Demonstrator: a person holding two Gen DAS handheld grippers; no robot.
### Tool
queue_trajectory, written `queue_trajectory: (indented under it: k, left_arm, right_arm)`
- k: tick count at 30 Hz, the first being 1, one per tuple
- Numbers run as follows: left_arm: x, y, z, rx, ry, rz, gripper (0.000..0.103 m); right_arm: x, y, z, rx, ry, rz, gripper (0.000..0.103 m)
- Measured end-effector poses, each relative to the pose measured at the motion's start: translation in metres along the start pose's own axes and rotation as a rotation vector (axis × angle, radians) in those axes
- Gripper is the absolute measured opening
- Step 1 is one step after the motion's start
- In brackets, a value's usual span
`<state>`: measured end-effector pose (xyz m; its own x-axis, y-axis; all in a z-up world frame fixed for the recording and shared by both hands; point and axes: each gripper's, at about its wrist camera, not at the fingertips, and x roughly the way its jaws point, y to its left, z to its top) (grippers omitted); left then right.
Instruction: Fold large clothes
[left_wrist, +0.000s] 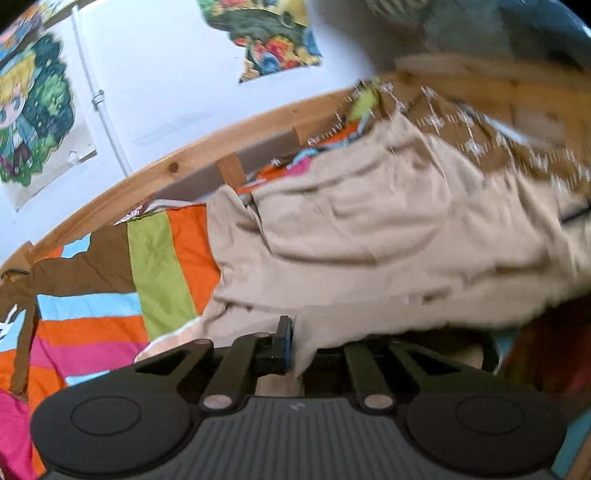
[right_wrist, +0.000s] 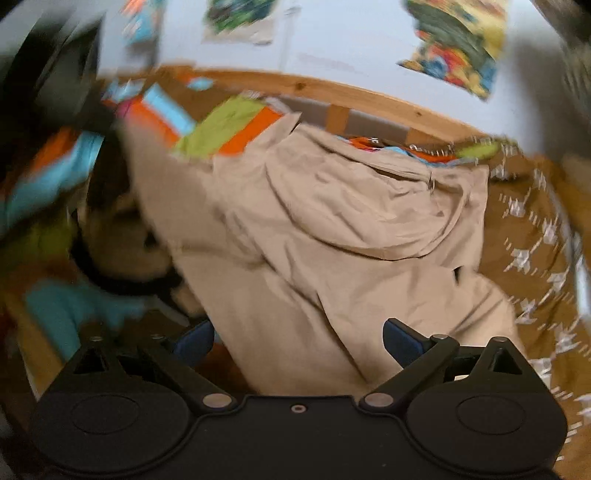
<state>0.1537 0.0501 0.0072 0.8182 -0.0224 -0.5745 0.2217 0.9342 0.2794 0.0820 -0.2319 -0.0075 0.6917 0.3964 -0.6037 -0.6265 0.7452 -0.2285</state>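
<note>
A large beige hooded jacket (left_wrist: 369, 236) lies spread on a bed with a striped, many-coloured cover (left_wrist: 110, 302). My left gripper (left_wrist: 295, 347) is shut on the jacket's near edge, the cloth pinched between its blue-padded fingers. In the right wrist view the same jacket (right_wrist: 332, 240) shows its hood and a zip, lying under and ahead of my right gripper (right_wrist: 299, 339). That gripper is open, its blue pads wide apart just above the beige cloth, with nothing held. The right view is motion-blurred at the left.
A wooden bed rail (left_wrist: 207, 155) runs along the far side against a white wall with colourful posters (left_wrist: 266, 37). A brown patterned blanket (right_wrist: 532, 258) lies to the right of the jacket. Something dark and blurred (right_wrist: 122, 280), not identifiable, sits left of the jacket.
</note>
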Motion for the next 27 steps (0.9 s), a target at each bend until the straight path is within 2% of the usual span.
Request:
queue_trajectory:
  k: [3,5,8,10,11,13,14,16,19,22,27]
  left_arm:
    - [0.005,0.007,0.017,-0.047,0.000,-0.018,0.008]
    - [0.007,0.010,0.024,-0.072,0.002,-0.025,0.008]
    - [0.007,0.012,0.031,-0.096,-0.005,-0.027,0.007]
    - [0.006,0.012,0.032,-0.094,-0.013,-0.022,0.007]
    - [0.005,0.013,0.032,-0.095,-0.015,-0.020,0.007]
    - [0.002,0.012,0.028,-0.090,-0.014,-0.014,0.007]
    - [0.000,0.011,0.025,-0.084,-0.016,-0.010,0.006]
    - [-0.005,0.008,0.013,-0.068,-0.015,-0.004,0.006]
    - [-0.017,0.003,-0.009,-0.068,-0.019,0.004,0.004]
    - [-0.038,0.001,-0.033,-0.085,-0.032,-0.008,0.003]
    - [-0.088,0.005,-0.054,-0.130,-0.053,-0.067,0.002]
  right_arm:
    - [0.000,0.015,-0.012,-0.151,0.027,-0.087,0.093]
    - [0.004,0.014,-0.017,-0.156,0.032,-0.091,0.090]
    - [0.017,0.013,-0.021,-0.161,0.040,-0.097,0.074]
    - [0.027,0.014,-0.023,-0.166,0.078,-0.105,0.057]
    - [0.028,0.012,-0.024,-0.153,0.084,-0.112,0.052]
    - [0.028,0.007,-0.027,-0.151,0.088,-0.163,0.035]
    - [0.028,0.003,-0.028,-0.153,0.089,-0.185,0.033]
    - [0.026,-0.002,-0.028,-0.136,0.096,-0.193,0.010]
    - [0.019,-0.001,-0.028,-0.150,0.077,-0.201,0.004]
    - [0.003,-0.001,-0.020,-0.140,0.048,-0.216,0.003]
    - [-0.054,0.007,-0.006,-0.142,0.003,-0.206,0.003]
